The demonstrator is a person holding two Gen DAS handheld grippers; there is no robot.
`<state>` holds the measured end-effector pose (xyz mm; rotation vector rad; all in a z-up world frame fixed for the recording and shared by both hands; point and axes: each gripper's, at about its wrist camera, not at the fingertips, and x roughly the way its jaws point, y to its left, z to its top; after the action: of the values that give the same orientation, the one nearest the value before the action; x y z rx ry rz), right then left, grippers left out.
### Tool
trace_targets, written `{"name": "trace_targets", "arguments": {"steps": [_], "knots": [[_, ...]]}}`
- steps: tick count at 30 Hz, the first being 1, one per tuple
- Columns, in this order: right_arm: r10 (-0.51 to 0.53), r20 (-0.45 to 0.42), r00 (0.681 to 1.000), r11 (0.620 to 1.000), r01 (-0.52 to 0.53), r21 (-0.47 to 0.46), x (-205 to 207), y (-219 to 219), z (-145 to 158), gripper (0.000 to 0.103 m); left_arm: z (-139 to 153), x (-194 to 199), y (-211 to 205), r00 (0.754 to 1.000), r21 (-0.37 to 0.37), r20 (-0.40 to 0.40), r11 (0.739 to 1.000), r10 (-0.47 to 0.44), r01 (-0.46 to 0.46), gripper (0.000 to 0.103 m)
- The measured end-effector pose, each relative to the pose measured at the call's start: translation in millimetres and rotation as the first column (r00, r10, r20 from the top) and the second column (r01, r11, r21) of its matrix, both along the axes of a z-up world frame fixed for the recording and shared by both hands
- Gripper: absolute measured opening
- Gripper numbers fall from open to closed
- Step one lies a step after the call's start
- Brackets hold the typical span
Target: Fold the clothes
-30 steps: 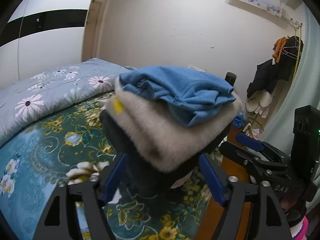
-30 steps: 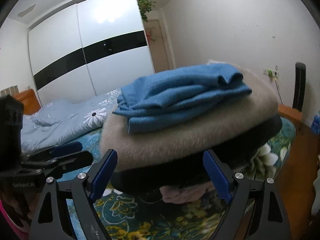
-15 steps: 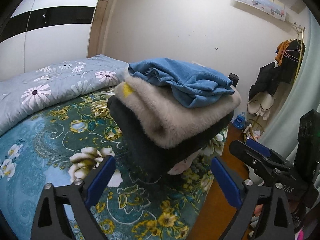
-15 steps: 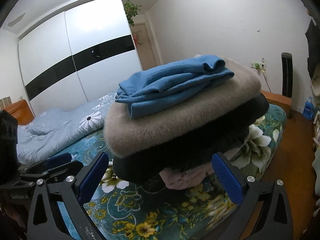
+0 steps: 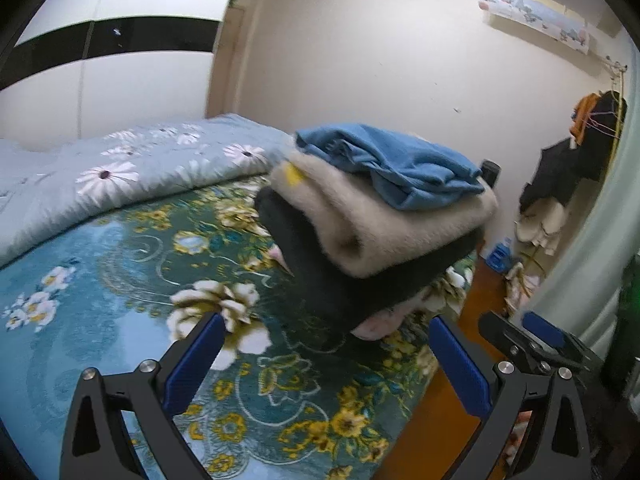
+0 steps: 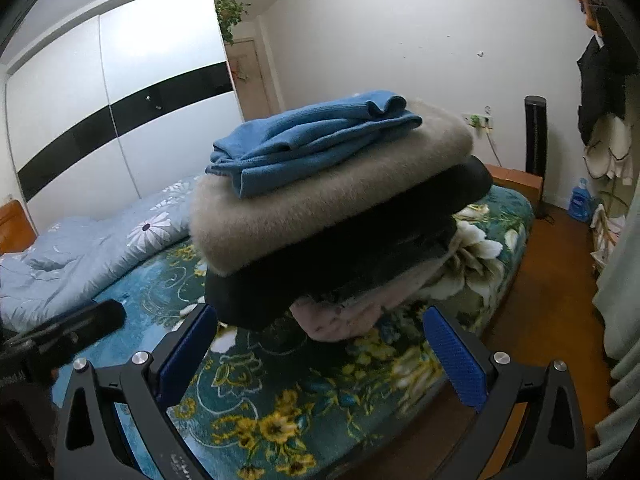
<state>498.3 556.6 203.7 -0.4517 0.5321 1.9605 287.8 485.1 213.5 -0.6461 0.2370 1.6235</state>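
Note:
A stack of folded clothes rests on the floral bed cover (image 5: 120, 264): a blue garment (image 5: 396, 164) on top, a beige fluffy one (image 5: 380, 224) under it, a black one (image 5: 352, 280) below, and a pink one (image 5: 380, 320) at the bottom. The stack also shows in the right wrist view, with the blue garment (image 6: 304, 140), the beige one (image 6: 320, 208), the black one (image 6: 340, 264) and the pink one (image 6: 340, 316). My left gripper (image 5: 324, 364) is open and empty in front of the stack. My right gripper (image 6: 320, 356) is open and empty, just short of the stack.
A pale blue daisy quilt (image 5: 120, 172) lies on the bed's far side. A sliding wardrobe (image 6: 100, 120) stands behind. Clothes hang on a rack (image 5: 576, 168) by the wall. A wooden floor (image 6: 552, 264) lies beside the bed, with a blue bottle (image 6: 580, 200) on it.
Both grippers have pulled back from the stack and away from its sides. The stack stays on the bed and now looks smaller and farther off.

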Motion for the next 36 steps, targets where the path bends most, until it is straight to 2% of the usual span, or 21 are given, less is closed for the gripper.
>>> {"name": "trace_targets", "arguments": {"steps": [1,5,10,17,26,36], "knots": [[-0.005,0.01,1.0,1.0,0.005,0.002,0,-2,2,0.103,0,0,-3,1.0,0.003,-0.006,1.0,0.012,-0.012,0.103],[-0.012,0.021,1.0,1.0,0.012,0.009,-2,-11,7,0.103,3,7,-11,0.994,0.004,-0.1,0.999,0.053,-0.053,0.103],[-0.021,0.02,1.0,1.0,0.021,0.008,-3,-20,10,0.103,6,18,-20,0.967,0.007,-0.237,0.995,0.098,-0.099,0.103],[-0.015,0.035,0.999,1.0,0.014,0.015,-4,-35,13,0.103,8,28,-24,0.961,-0.017,-0.265,0.996,0.074,-0.082,0.103],[-0.01,0.033,0.999,1.0,0.009,0.02,-1,-44,16,0.103,8,29,-24,0.971,-0.045,-0.23,0.996,0.065,-0.078,0.103],[-0.013,0.035,0.999,1.0,0.013,0.001,1,-43,10,0.103,4,31,-20,0.972,-0.065,-0.226,0.995,0.064,-0.08,0.103]]}}
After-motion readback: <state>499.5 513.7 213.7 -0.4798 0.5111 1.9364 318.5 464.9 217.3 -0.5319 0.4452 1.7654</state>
